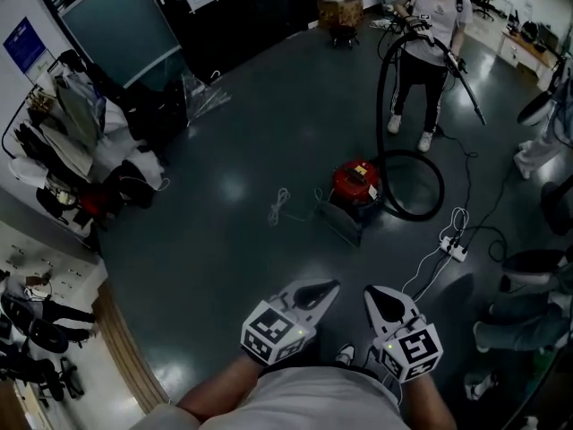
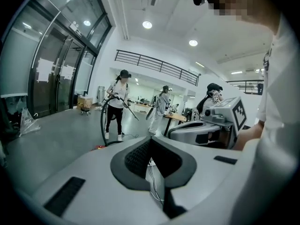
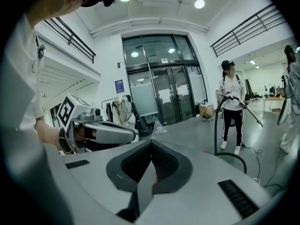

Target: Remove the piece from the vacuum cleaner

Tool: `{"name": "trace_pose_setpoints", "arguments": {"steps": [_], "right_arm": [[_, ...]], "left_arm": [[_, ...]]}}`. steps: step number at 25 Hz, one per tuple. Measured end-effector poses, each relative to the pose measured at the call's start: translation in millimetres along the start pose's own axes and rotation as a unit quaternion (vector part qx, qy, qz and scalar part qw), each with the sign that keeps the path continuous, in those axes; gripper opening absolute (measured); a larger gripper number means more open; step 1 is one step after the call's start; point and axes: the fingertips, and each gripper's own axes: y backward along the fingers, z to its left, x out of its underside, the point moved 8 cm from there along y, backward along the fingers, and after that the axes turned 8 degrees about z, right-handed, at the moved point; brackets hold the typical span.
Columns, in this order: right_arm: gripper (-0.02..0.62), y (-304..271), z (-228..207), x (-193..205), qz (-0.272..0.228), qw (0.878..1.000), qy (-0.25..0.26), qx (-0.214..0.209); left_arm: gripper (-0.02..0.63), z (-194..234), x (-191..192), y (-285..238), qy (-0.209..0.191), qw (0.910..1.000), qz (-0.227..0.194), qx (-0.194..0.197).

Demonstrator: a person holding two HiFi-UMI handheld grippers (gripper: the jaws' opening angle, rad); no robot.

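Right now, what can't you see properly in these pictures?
- Head view: the red vacuum cleaner is too small to tell which piece comes off.
- Head view: the top edge cuts off the standing person's head.
- Head view: the power strip is too small to show what's plugged in.
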Motion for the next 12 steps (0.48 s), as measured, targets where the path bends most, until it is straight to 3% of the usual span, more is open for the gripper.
{"name": "trace_pose_setpoints", "arguments": {"steps": [7,12], "right_arm": [[0.015,-100.3,-21.5,-44.6,0.017,1.000,0.001,0.025],[0.015,-144.7,-35.0,-65.6,0.013,0.999,-0.011,0.048]], "left_arm": [[0.006,110.0,-24.5,-22.4,-0.032,0.9987,0.009,0.039],[0.006,161.5,-40.8,-45.3,-0.062,0.9960,0.011,0.064]]}}
